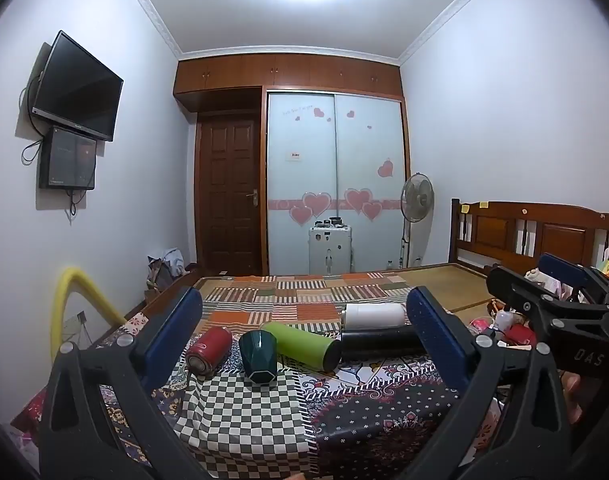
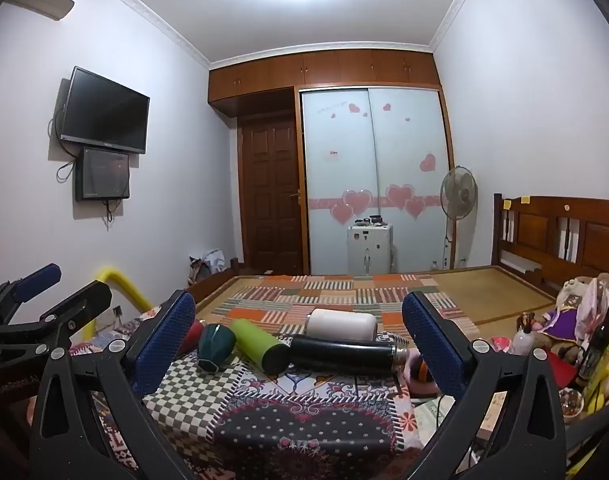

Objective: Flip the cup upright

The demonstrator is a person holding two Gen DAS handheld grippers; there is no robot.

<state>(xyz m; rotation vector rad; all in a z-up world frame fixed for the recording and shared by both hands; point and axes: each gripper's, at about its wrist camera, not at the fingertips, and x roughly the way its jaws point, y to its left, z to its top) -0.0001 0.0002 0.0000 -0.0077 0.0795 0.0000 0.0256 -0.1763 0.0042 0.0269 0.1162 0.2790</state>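
Several drinking vessels lie on their sides on a cloth-covered surface (image 1: 240, 412): a red cup (image 1: 208, 349), a dark green faceted cup (image 1: 259, 355), a lime green bottle (image 1: 302, 345), a black flask (image 1: 378, 343) and a white cup (image 1: 374, 315). They also show in the right wrist view: green cup (image 2: 215, 346), lime bottle (image 2: 260, 344), black flask (image 2: 344, 354), white cup (image 2: 342, 325). My left gripper (image 1: 304, 332) is open and empty, short of them. My right gripper (image 2: 298, 332) is open and empty, also short of them, and shows at the right of the left wrist view (image 1: 544, 284).
A bed with a patchwork cover (image 1: 304, 292) lies behind the cups. A yellow rail (image 1: 76, 300) stands at the left. Toys and bottles (image 2: 564, 328) crowd the right side. A white case (image 1: 330, 248), a fan (image 1: 416, 200) and a wardrobe (image 1: 332, 160) are far back.
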